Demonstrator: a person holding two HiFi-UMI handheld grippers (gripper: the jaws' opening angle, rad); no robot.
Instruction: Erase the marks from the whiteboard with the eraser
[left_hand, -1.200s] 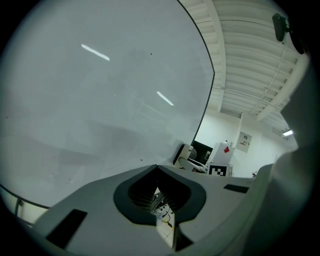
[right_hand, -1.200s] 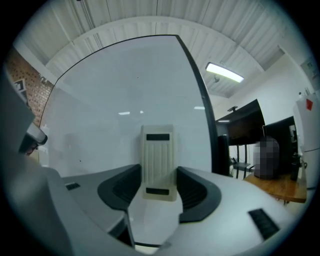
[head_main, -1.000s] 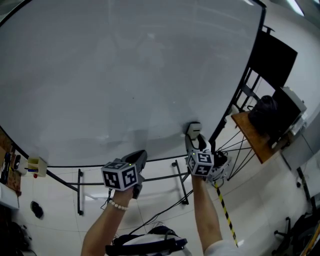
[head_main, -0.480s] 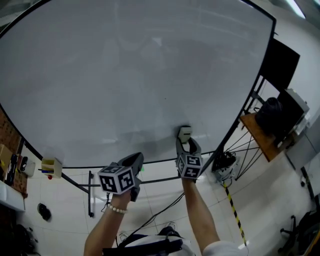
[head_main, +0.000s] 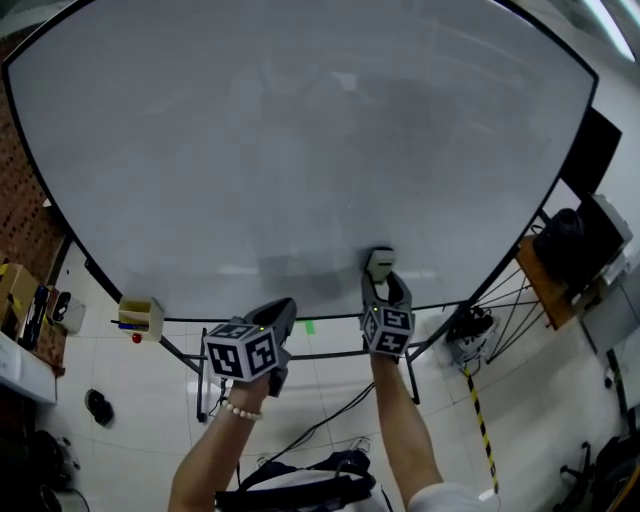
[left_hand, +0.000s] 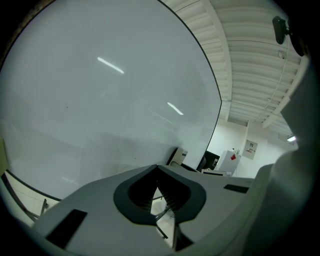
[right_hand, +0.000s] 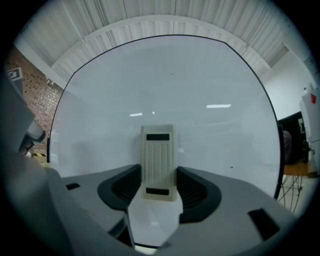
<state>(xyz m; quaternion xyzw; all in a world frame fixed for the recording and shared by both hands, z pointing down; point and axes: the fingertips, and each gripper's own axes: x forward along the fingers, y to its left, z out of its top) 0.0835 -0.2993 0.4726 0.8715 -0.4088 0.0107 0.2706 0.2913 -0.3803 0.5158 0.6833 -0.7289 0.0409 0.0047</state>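
A large whiteboard (head_main: 300, 150) on a black stand fills the head view; its surface looks wiped, with only faint smudges. A cream ribbed eraser (head_main: 380, 264) rests against the board's lower edge, and my right gripper (head_main: 383, 283) is shut on it. The eraser (right_hand: 159, 162) stands upright between the jaws in the right gripper view, against the whiteboard (right_hand: 170, 90). My left gripper (head_main: 277, 322) hangs below the board's bottom edge, jaws closed together and empty. In the left gripper view, the whiteboard (left_hand: 90, 95) and the eraser (left_hand: 177, 156) show beyond the left gripper (left_hand: 159, 196).
A small tray (head_main: 140, 315) with markers hangs at the board's lower left. A wooden table (head_main: 545, 280) with a dark bag stands to the right. Cables and a yellow-black striped floor line (head_main: 480, 425) lie on the tiled floor. A brick wall (head_main: 25, 210) is at the left.
The view has shifted so the board sits further right and more of the left side shows. The right gripper with the eraser has stayed at the board's lower edge; the left gripper barely moved.
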